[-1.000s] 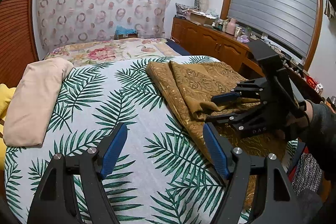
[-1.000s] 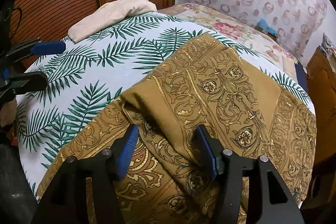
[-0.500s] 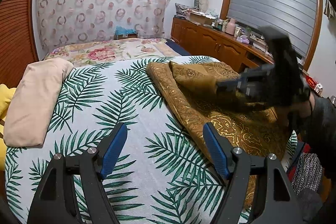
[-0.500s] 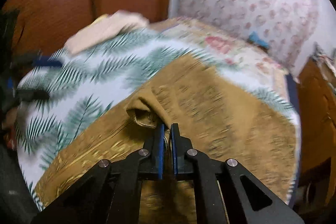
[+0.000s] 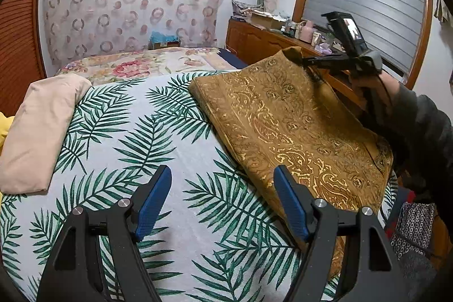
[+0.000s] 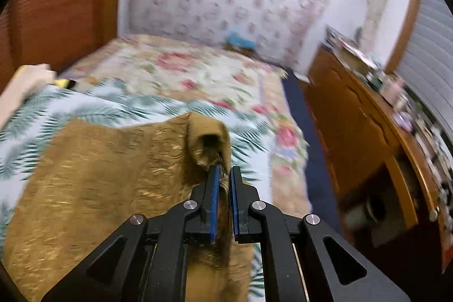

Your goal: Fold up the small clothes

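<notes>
A brown cloth with gold paisley print (image 5: 286,126) lies on the right half of a palm-leaf bedsheet (image 5: 136,132). My right gripper (image 5: 304,60) is shut on a bunched corner of the brown cloth (image 6: 209,140) and holds it lifted above the bed, so the cloth slopes up to the far right. In the right wrist view the blue pads (image 6: 215,188) pinch a fold of fabric between them, at my right gripper (image 6: 223,174). My left gripper (image 5: 222,177) hovers open over the sheet near the cloth's front edge, with nothing between its fingers.
A beige pillow (image 5: 36,132) lies at the left of the bed. A floral bedspread (image 5: 136,64) covers the far end. A wooden dresser (image 5: 271,41) with clutter runs along the right under a shuttered window. A person's dark sleeve (image 5: 419,126) is at right.
My right gripper closed on a fold of the brown cloth, then lifted it up and away toward the far right, unfolding the flap. My left gripper stayed still and open.
</notes>
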`<action>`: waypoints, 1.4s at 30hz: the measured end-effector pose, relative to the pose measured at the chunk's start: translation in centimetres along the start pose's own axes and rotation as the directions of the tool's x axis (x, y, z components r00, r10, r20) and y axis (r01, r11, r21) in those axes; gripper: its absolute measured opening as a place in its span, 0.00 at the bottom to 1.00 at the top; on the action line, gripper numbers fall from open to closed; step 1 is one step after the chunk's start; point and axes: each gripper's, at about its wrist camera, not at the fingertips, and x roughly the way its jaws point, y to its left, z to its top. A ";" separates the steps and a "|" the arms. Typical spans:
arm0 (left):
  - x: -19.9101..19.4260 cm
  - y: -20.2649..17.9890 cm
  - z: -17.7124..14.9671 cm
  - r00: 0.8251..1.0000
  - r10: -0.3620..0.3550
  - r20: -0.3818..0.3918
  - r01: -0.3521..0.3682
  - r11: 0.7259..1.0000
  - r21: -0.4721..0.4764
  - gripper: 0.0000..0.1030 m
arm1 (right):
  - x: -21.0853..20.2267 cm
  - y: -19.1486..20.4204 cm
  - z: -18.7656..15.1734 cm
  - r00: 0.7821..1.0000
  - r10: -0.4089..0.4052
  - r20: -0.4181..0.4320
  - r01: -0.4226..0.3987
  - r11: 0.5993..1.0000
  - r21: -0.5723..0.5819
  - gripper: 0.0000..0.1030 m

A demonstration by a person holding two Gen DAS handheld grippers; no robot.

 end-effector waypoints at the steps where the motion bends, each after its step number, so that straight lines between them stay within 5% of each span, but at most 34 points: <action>1: 0.0 0.0 0.0 1.000 -0.001 -0.001 0.001 1.000 0.001 0.73 | 0.2 -0.2 -0.1 1.000 -0.023 0.002 0.023 1.000 0.005 0.11; 4: 0.2 -0.2 -0.1 1.000 -0.007 -0.009 0.007 1.000 0.003 0.73 | -0.3 -0.4 -0.2 1.000 -0.013 -0.006 0.013 1.000 0.028 0.39; 6: 0.4 -0.3 -0.2 1.000 -0.010 -0.013 0.010 1.000 0.006 0.73 | -1.6 -0.4 -0.6 1.000 0.008 0.014 -0.008 0.999 0.036 0.44; 17: 0.9 -1.9 -0.4 0.999 -0.033 -0.031 0.034 0.999 0.034 0.73 | -10.0 -1.2 -6.0 0.986 0.145 0.084 -0.146 0.989 0.009 0.45; 21: 1.2 -2.6 -0.6 0.998 -0.042 -0.048 0.045 0.998 0.046 0.73 | -11.6 -1.9 -8.8 0.980 0.181 0.081 -0.183 0.983 0.012 0.57; 37: 1.0 -4.9 -3.1 0.986 -0.096 -0.140 0.107 0.991 0.075 0.73 | -13.0 -1.1 -16.0 0.952 0.299 -0.069 -0.299 0.954 0.010 0.62; 42: 1.0 -6.2 -3.9 0.969 -0.154 -0.192 0.173 0.981 0.088 0.56 | -13.6 -1.3 -16.1 0.946 0.312 -0.082 -0.313 0.950 0.011 0.62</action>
